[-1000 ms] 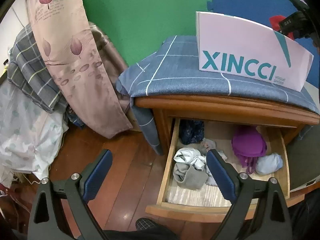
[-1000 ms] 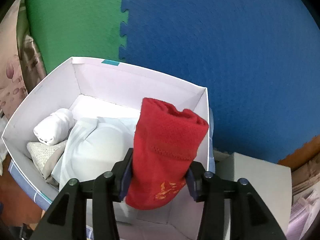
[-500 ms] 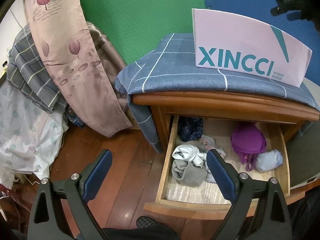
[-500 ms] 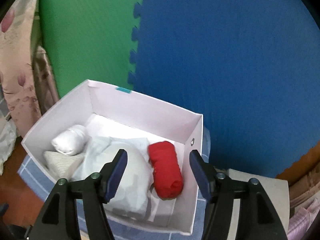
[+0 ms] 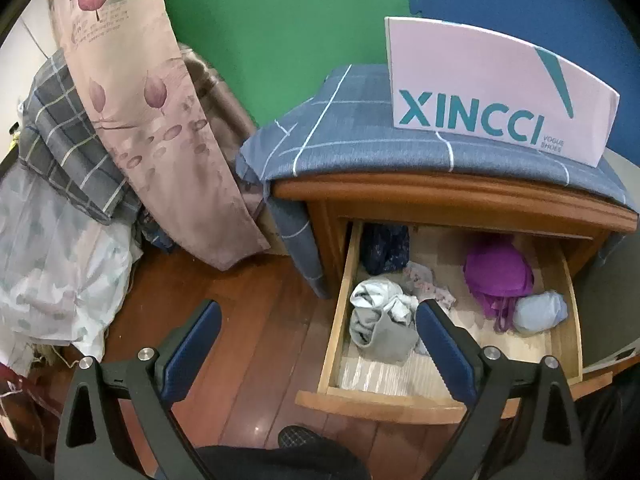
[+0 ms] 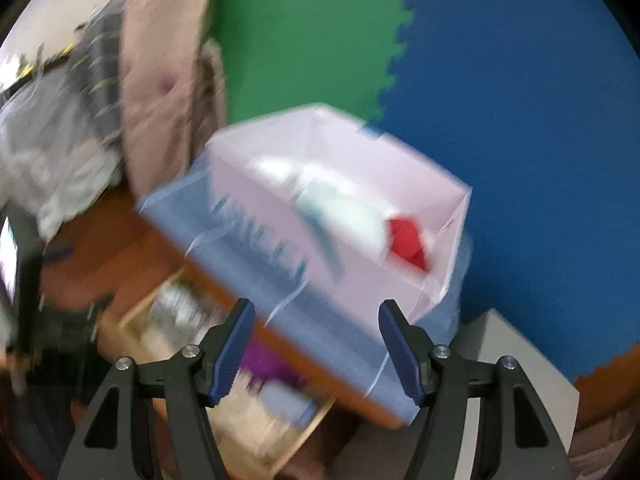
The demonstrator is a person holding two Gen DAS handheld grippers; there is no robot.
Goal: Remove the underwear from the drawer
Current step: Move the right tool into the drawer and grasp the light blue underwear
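The wooden drawer (image 5: pixel 344 280) stands pulled out of the nightstand. In it lie a grey bundle (image 5: pixel 380 320), a purple bra (image 5: pixel 498 276), a pale blue roll (image 5: pixel 540 312), a dark blue garment (image 5: pixel 386 248) and a small floral piece (image 5: pixel 424 282). My left gripper (image 5: pixel 318 322) hangs open above the floor and the drawer's left side, holding nothing. In the blurred right wrist view my right gripper (image 6: pixel 316 328) is open and empty, back from the pink box (image 6: pixel 360 240). A red rolled garment (image 6: pixel 406 242) lies in that box beside white pieces (image 6: pixel 344 204).
The pink XINCCI box (image 5: pixel 492 92) stands on a blue checked cloth (image 5: pixel 360 140) over the nightstand top. Curtains and bedding (image 5: pixel 132 120) pile up at the left over the wooden floor (image 5: pixel 248 320). A grey cabinet (image 6: pixel 512 352) stands at the right. Green and blue foam mats cover the wall.
My right gripper let go of the red roll, which now lies in the pink box, then pulled back and rolled, bringing the drawer into view. The left gripper has barely moved.
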